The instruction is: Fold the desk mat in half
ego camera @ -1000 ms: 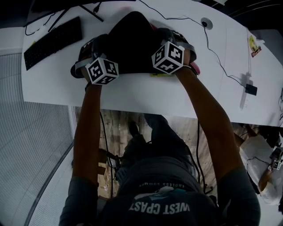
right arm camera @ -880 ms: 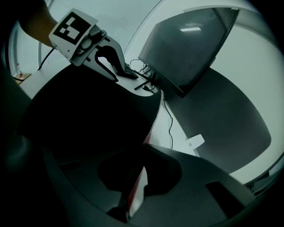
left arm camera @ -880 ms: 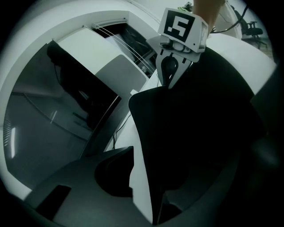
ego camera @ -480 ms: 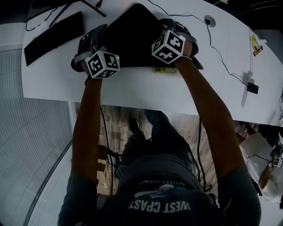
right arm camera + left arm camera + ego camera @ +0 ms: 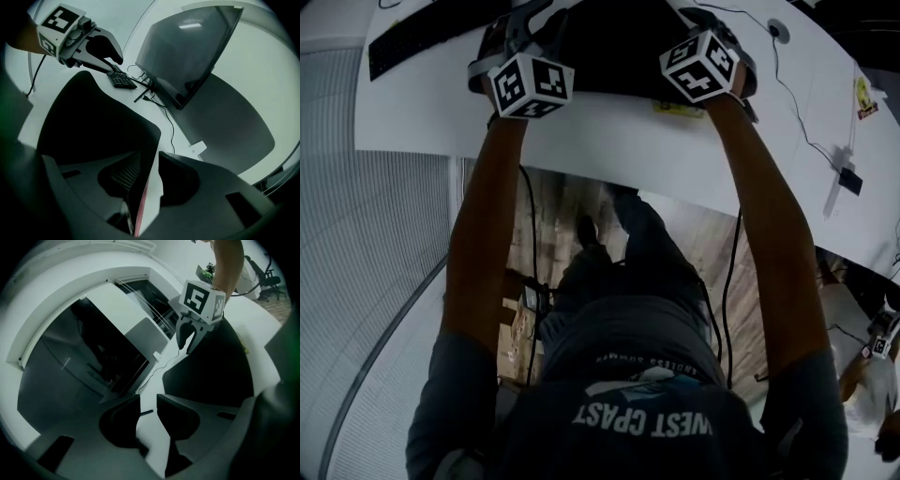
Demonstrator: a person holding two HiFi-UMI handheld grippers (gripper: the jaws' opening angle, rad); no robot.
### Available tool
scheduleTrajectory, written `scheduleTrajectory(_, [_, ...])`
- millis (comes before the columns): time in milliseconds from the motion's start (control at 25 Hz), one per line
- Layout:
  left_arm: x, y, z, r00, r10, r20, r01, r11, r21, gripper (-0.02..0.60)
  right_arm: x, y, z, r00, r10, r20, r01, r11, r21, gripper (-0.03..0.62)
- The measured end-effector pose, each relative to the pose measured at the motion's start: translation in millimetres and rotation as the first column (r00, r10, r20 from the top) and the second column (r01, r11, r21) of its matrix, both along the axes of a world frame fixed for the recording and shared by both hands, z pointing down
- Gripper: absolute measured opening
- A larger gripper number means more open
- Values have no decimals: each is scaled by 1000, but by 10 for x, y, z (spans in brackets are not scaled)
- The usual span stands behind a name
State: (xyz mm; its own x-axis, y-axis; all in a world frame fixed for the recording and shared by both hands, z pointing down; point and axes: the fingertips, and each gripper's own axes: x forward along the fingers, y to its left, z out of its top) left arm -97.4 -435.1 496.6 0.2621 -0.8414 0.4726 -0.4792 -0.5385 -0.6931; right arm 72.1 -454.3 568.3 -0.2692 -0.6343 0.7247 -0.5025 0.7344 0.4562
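The black desk mat point(image 5: 609, 47) lies doubled over on the white desk point(image 5: 609, 150), between my two grippers. In the right gripper view the mat point(image 5: 93, 117) has a folded edge with a pink underside. That edge runs between the jaws of my right gripper point(image 5: 150, 157), which are opening and no longer press on it. My left gripper point(image 5: 147, 399) is just left of the mat point(image 5: 211, 366). Its jaws are closing with only bare desk showing in the gap. Both marker cubes, left point(image 5: 530, 84) and right point(image 5: 700, 66), show in the head view.
A black keyboard point(image 5: 422, 33) lies left of the mat, and a monitor point(image 5: 187, 51) stands behind it. A thin cable point(image 5: 797, 131) runs over the desk's right part. A yellow tag point(image 5: 680, 109) sits near the mat. The desk's front edge is close to my arms.
Both grippers have moved away from me across the desk, taking the mat's edge along. The raised hump of the mat has flattened into a fold.
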Motion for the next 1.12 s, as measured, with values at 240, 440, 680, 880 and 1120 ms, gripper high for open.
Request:
scheduleTrajectory(240, [-181,292,-476,998,3,-64,0,999,49,103,-183,211,-495,995,-8,100,4,999,39,72])
scheduleTrajectory(440, [-357,630,-859,993,9,-121,1,996,84,75,-350,473,-1033,976,-4,217,-9,998,60,48])
scheduleTrajectory(680, [-561,1121,-1356,964,34,-264,-8,995,101,38,-502,880,-1668,925,9,380,-32,998,55,37])
scheduleTrajectory(880, [-763,1618,-1758,905,51,-422,-23,997,70,32,-687,1358,-2144,899,-35,437,0,997,79,35])
scheduleTrajectory(1120, [-913,2238,-2273,862,89,-500,-55,995,81,31,-893,1979,-2714,867,-83,492,31,993,112,35])
